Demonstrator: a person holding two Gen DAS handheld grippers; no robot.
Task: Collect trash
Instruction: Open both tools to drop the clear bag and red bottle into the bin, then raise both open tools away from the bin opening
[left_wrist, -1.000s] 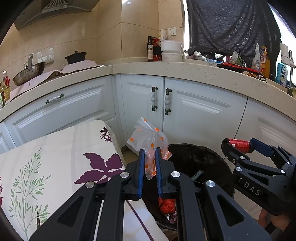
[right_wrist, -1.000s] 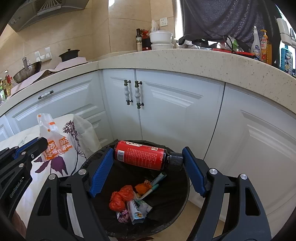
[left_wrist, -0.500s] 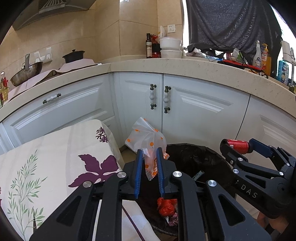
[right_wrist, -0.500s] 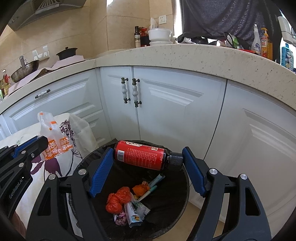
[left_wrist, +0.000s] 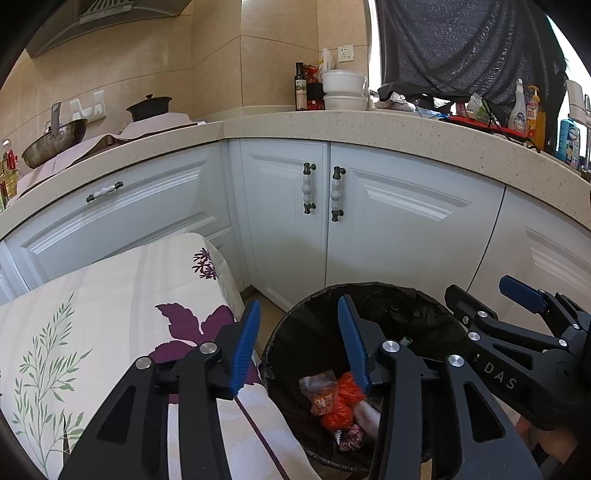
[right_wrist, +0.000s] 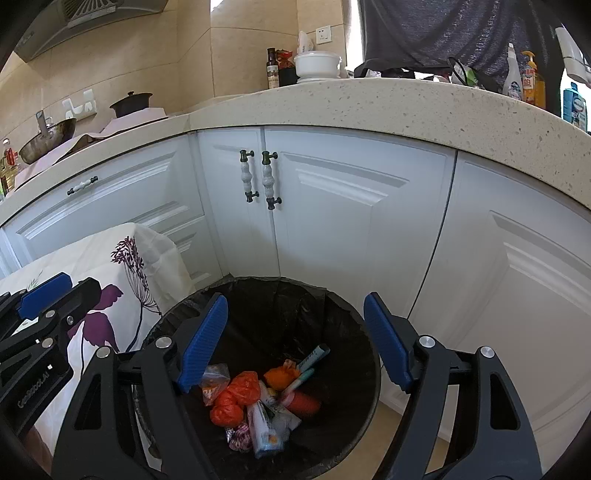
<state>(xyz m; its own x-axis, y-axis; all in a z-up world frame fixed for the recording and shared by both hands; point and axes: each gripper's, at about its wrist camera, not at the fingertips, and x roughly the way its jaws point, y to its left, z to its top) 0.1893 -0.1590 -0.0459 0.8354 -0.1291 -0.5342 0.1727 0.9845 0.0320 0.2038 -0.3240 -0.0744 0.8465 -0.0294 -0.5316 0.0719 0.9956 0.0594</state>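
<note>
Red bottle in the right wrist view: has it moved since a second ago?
Yes. The red bottle dropped from between the right gripper pads into the trash bin.

Beige tiled wall, speckled stone countertop wrapping corner, white panelled cabinets below, floral tablecloth at left, daylight from window at right.

White cabinet doors under a speckled countertop; floral cloth beside.
</note>
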